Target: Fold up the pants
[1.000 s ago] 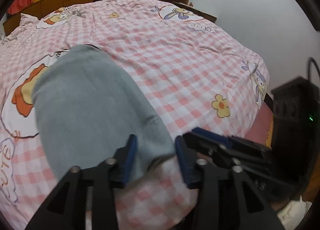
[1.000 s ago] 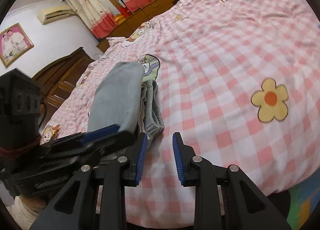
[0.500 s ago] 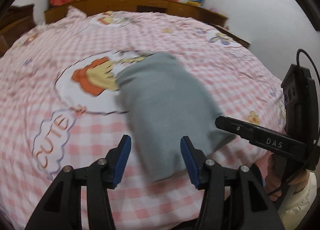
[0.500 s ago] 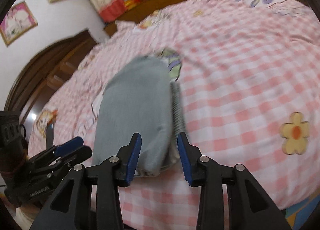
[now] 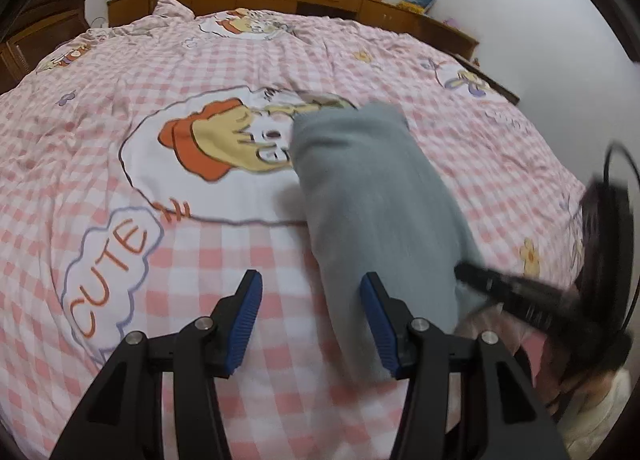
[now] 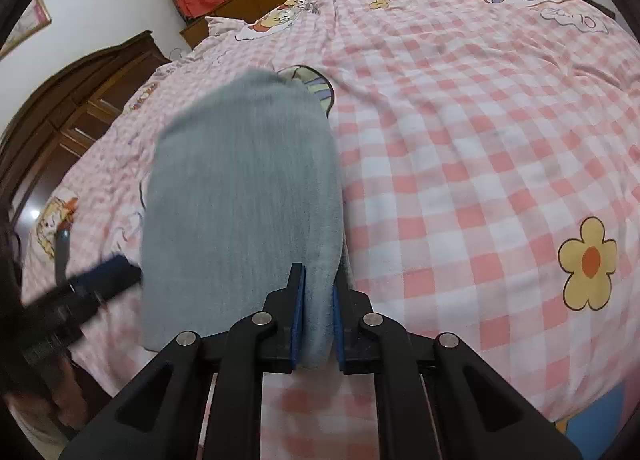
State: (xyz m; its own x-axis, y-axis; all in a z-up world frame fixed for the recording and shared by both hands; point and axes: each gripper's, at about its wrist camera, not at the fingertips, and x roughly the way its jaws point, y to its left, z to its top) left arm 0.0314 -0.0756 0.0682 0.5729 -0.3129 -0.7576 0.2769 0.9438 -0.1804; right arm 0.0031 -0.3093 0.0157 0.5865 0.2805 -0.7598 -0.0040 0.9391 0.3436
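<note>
While my right claw [image 6: 316, 318] is closing, its blue pads pinch the near right edge of the folded grey pants [image 6: 244, 196], which lie lengthwise on the pink checked bed [image 6: 480, 148]. My left claw [image 5: 310, 322] gapes half wide, empty, beside the pants' left edge.

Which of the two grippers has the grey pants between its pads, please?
The right gripper, closing on the near edge of the folded pants; the left gripper stands open beside them.
</note>
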